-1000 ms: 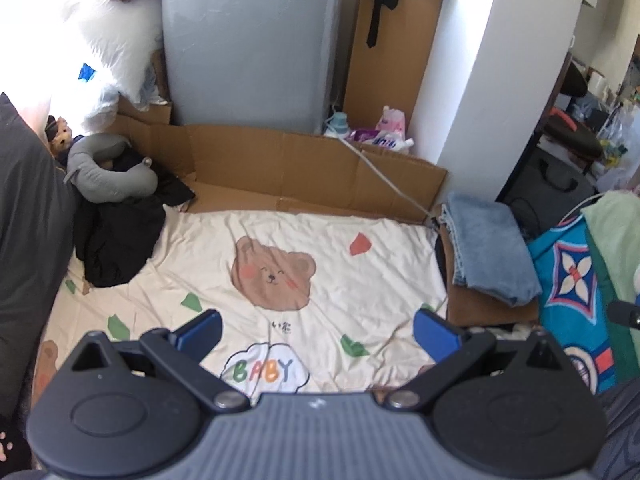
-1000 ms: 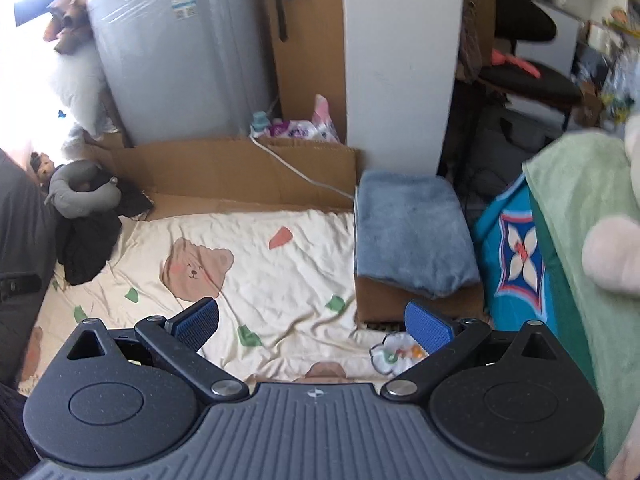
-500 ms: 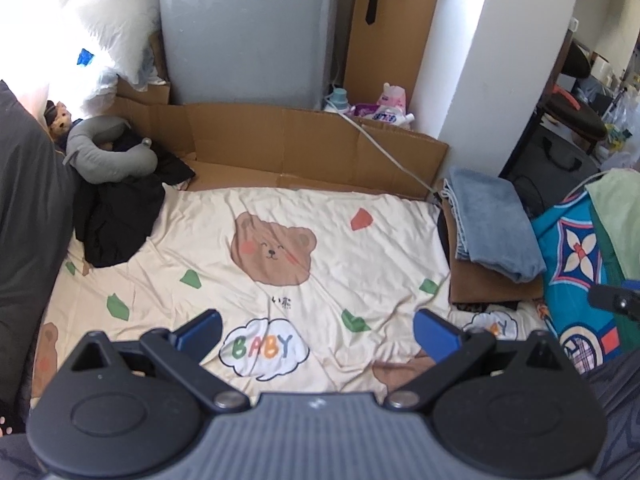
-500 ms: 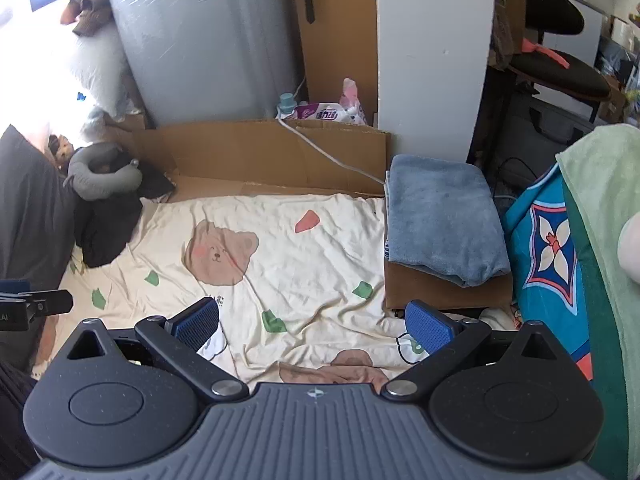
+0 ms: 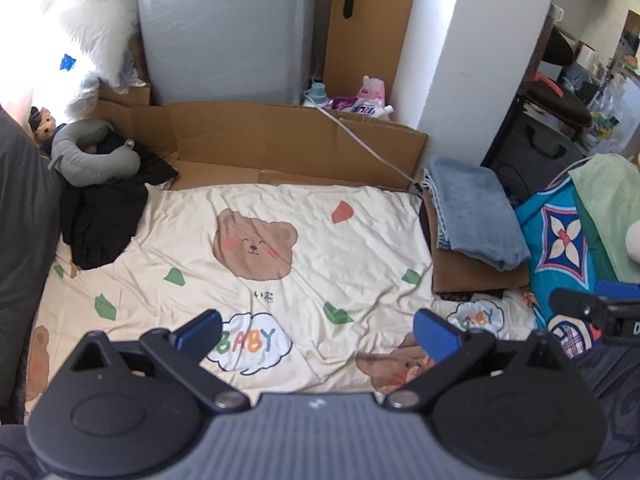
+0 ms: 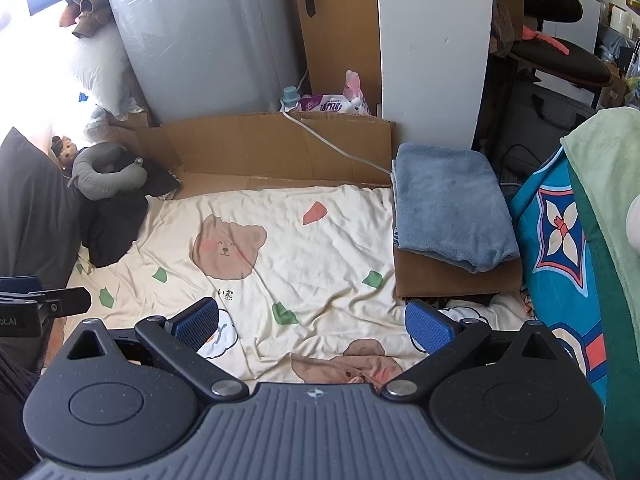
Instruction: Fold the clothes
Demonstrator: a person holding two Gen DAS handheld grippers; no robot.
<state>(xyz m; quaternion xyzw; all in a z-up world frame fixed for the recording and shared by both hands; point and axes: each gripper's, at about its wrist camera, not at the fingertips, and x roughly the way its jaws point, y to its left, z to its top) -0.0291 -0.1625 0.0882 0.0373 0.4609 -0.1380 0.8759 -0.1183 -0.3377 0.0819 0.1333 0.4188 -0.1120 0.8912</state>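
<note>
between garments, i'd say: folded blue garment [image 6: 452, 204] sits on cardboard at 2 o'clock of the bear sheet [image 5: 280, 264], next piece prob the black clothes [image 5: 100, 220] at 10 o'clock (needs a reach over). left gripper [image 5: 316, 330] and right gripper [image 6: 312, 320] both hover above the sheet, jaws wide, nothing held.

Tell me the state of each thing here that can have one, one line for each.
Left gripper: open, empty.
Right gripper: open, empty.
Blue towel: folded, lying on the brown cardboard.
Bear sheet: spread flat, wrinkled.
Black garment: crumpled, unfolded.
Neck pillow: resting on the black garment.
</note>
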